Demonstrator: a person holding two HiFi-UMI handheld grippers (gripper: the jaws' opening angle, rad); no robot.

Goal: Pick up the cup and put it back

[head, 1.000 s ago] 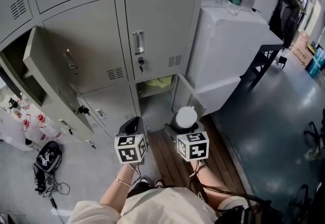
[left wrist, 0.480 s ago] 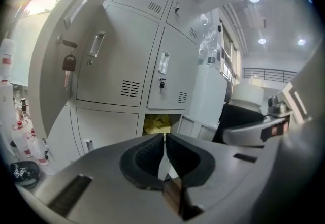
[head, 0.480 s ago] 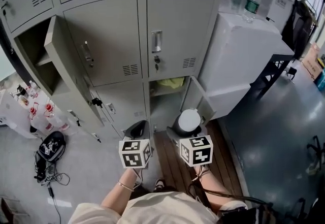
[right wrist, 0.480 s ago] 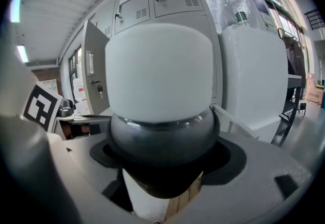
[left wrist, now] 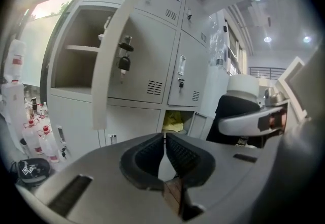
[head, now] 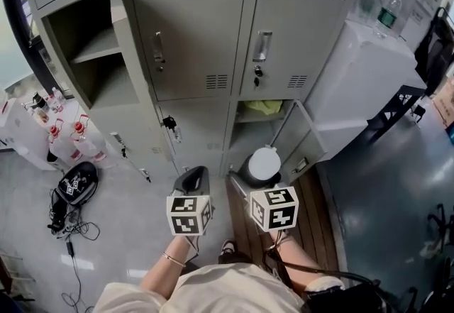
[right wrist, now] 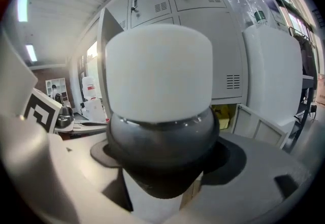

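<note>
The right gripper [right wrist: 161,180] holds the cup [right wrist: 160,75] tight between its jaws, up off the floor in front of the gray lockers [head: 206,42]. The cup has a white lid and a dark body. The left gripper [left wrist: 165,153] is pinched closed with nothing in it.

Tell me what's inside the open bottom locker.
A yellow thing lies on the shelf in the locker. Below the shelf, the cup hides the floor.

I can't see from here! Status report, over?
Left gripper shut, empty. Right gripper shut on white-lidded cup. Low locker compartment open ahead, yellow item inside.
</note>
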